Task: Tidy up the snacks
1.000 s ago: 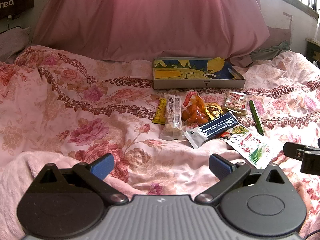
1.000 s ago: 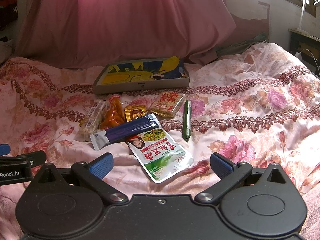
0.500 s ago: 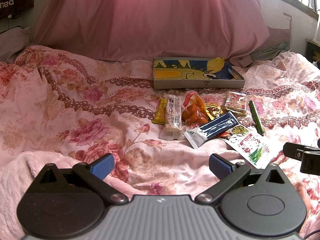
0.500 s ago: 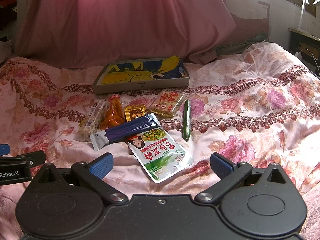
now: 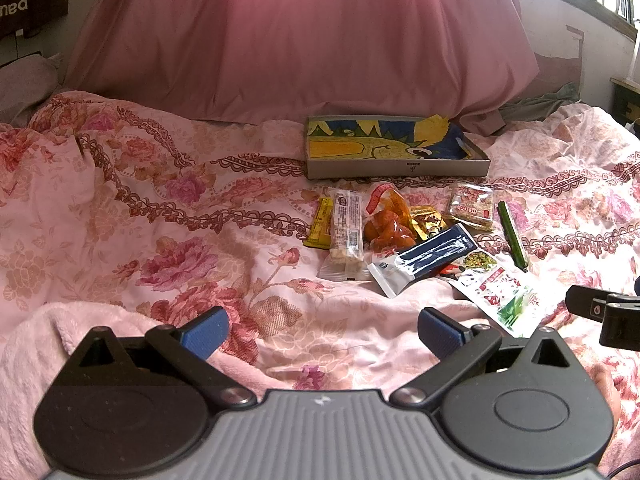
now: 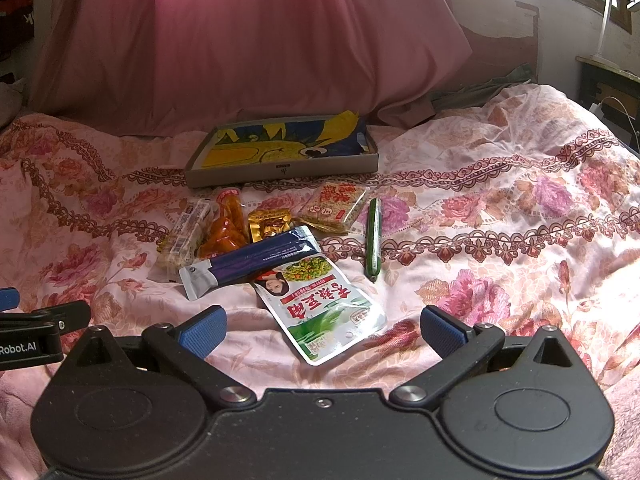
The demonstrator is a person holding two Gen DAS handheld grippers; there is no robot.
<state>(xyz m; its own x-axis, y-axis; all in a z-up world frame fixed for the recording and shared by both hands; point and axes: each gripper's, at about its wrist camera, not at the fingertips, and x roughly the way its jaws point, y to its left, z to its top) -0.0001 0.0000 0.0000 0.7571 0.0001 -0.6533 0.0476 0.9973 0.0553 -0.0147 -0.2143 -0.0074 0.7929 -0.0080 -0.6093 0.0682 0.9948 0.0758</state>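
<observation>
Several snacks lie on the floral bedspread in front of a shallow grey box [image 5: 398, 169] [image 6: 282, 168] with a yellow and blue lining. They include a white and green pouch [image 6: 322, 308] [image 5: 498, 292], a dark blue packet [image 6: 256, 260] [image 5: 424, 260], an orange bag [image 6: 226, 226] [image 5: 386, 220], a clear-wrapped bar [image 5: 346, 228] [image 6: 186, 232], a gold packet [image 6: 269, 223], a cracker pack [image 6: 334, 204] and a green stick [image 6: 374, 236] [image 5: 512, 234]. My left gripper [image 5: 320, 330] is open and empty, near and left of the snacks. My right gripper [image 6: 320, 330] is open and empty, just short of the pouch.
A pink curtain [image 6: 248, 40] hangs behind the bed. A pink fleece blanket [image 5: 40, 340] lies at the near left. A wall and a window ledge [image 6: 592, 8] are at the right. The left gripper's side shows at the right wrist view's left edge [image 6: 32, 328].
</observation>
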